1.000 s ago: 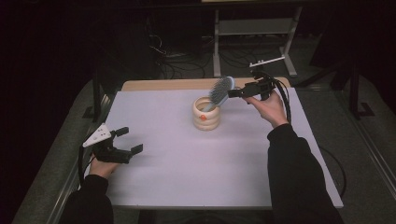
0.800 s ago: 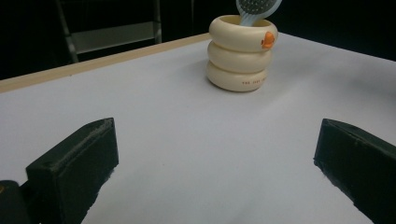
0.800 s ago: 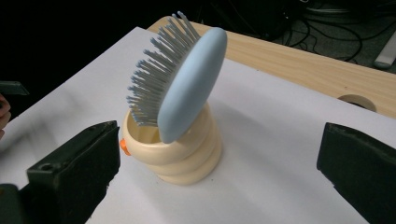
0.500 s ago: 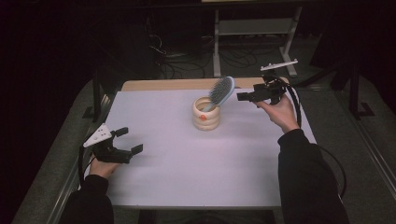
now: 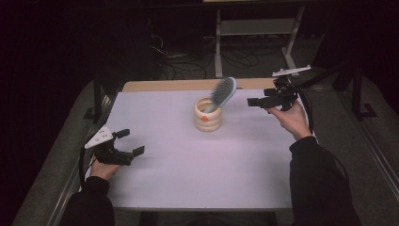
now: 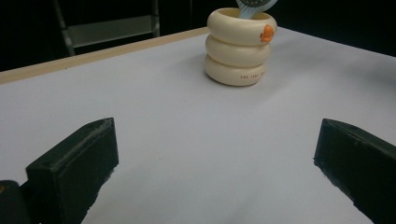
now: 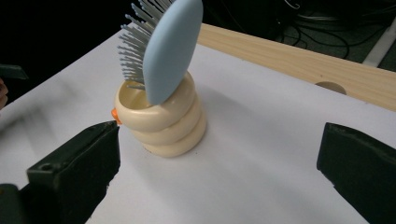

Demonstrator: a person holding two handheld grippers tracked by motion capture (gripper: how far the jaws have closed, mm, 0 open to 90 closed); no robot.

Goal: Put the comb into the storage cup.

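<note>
Hairbrush parked in its holder, job looks finished.
We see the pale blue plastic hairbrush standing handle-down in the cream ringed holder mid-table; right claw and left claw both gape wide, empty, well apart from it.

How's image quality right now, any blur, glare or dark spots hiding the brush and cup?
High view: table evenly lit, surroundings nearly black, hairbrush and cup clear. Left gripper view: cup sharp, brush cropped at the top edge. Right gripper view: brush sharp, no glare, soft shadow beside the cup.
</note>
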